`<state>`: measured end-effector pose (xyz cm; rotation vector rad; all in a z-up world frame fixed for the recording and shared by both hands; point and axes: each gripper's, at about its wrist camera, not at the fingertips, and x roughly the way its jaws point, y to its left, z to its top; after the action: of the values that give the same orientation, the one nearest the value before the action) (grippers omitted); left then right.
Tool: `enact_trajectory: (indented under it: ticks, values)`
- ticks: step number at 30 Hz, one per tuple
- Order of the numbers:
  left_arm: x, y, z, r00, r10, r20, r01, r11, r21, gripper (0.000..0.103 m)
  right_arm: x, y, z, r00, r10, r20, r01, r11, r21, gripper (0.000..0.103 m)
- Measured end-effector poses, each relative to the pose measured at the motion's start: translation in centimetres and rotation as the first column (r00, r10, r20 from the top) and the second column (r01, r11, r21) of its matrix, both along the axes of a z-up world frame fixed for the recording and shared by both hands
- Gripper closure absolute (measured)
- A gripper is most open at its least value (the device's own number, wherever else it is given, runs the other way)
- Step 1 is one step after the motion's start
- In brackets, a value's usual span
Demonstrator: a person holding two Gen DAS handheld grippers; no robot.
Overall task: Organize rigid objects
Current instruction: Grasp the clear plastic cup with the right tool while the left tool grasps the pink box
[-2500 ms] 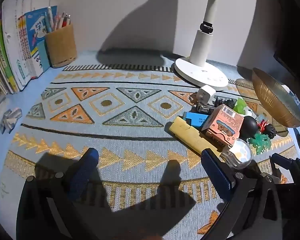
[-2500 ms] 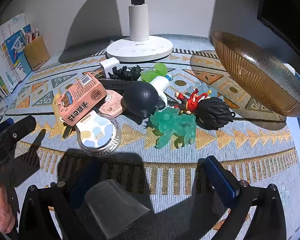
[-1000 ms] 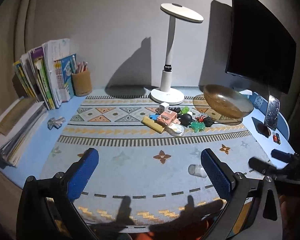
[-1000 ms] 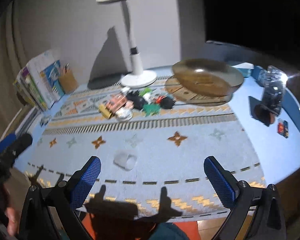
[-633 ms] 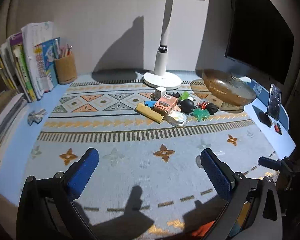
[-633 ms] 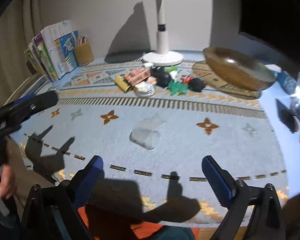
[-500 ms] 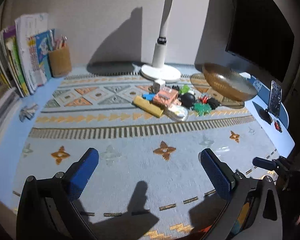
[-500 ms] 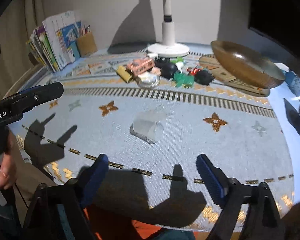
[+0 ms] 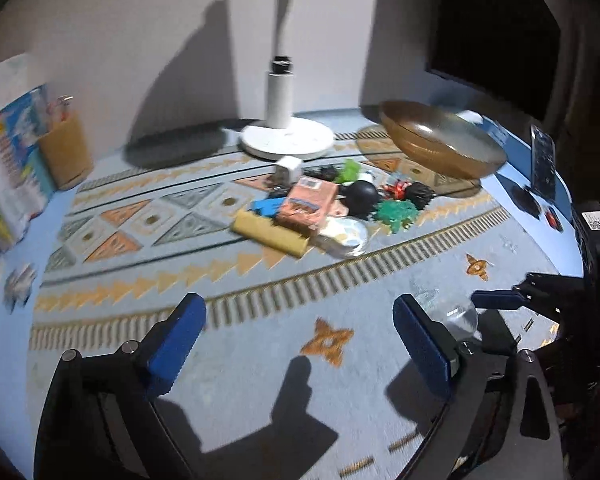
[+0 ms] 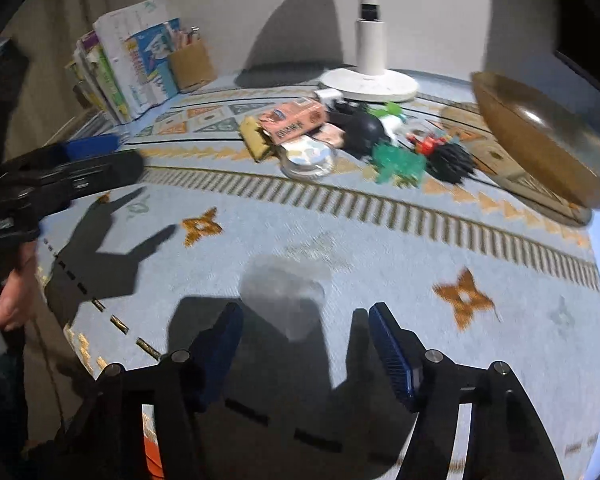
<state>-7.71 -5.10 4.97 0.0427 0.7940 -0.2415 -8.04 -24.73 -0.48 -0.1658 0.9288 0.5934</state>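
Clear plastic, a small cup point(image 10: 286, 300) lies on its side on the patterned mat point(image 10: 380, 248) near the front edge of the worktop, well apart from the heap of toys point(image 10: 340, 140) further back toward the lamp point(image 10: 370, 80). The right gripper point(image 10: 304, 344) hangs just in front of the cup with its jaws closing; the 2 blue pads point(image 10: 392, 352) stand about half apart, the cup lies just ahead of them, not yet between them, and nothing is held. The left gripper point(image 9: 296, 340) hovers over bare mat to the left of the cup, its jaws wide but closing slightly, with nothing between them. In the left wrist view the cup point(image 9: 458, 318) shows just beyond that gripper's right pad. The heap holds a pink carton point(image 9: 310, 202), a yellow block point(image 9: 270, 236), a black ball point(image 9: 362, 196) and a green figure point(image 9: 396, 214). A brown bowl point(image 9: 440, 142) stands toward the back right corner, books point(image 10: 128, 64) and a pencil holder point(image 10: 190, 64) at the back left.
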Motion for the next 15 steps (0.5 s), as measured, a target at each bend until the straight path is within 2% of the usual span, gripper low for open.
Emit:
enact_trajectory:
  ticks: [2, 6, 8, 13, 15]
  values:
    - [2.0, -0.6, -0.1, 0.999, -0.047, -0.017, 0.047, 0.999, 0.005, 0.015, 0.7, 0.4, -0.1, 0.999, 0.050, -0.006, -0.050, 0.999, -0.003, 0.038]
    - [6.2, -1.6, -0.7, 0.990, -0.126, -0.066, 0.128, 0.991, 0.026, 0.016, 1.5, 1.0, -0.5, 0.990, 0.137, -0.017, -0.137, 0.990, -0.024, 0.038]
    - [8.2, -2.1, -1.3, 0.984, -0.146, -0.098, 0.149, 0.988, 0.028, 0.020, 1.7, 1.2, -0.6, 0.986, 0.165, -0.009, -0.166, 0.986, -0.027, 0.038]
    - [11.9, -2.8, -2.8, 0.975, -0.162, -0.152, 0.165, 0.986, 0.013, 0.023, 2.3, 1.8, -0.6, 0.970, 0.243, 0.019, -0.241, 0.969, -0.054, 0.038]
    - [13.0, -2.9, -3.5, 0.970, -0.167, -0.179, 0.167, 0.986, -0.014, 0.032, 2.5, 1.8, -0.6, 0.964, 0.265, 0.018, -0.264, 0.963, -0.049, 0.038]
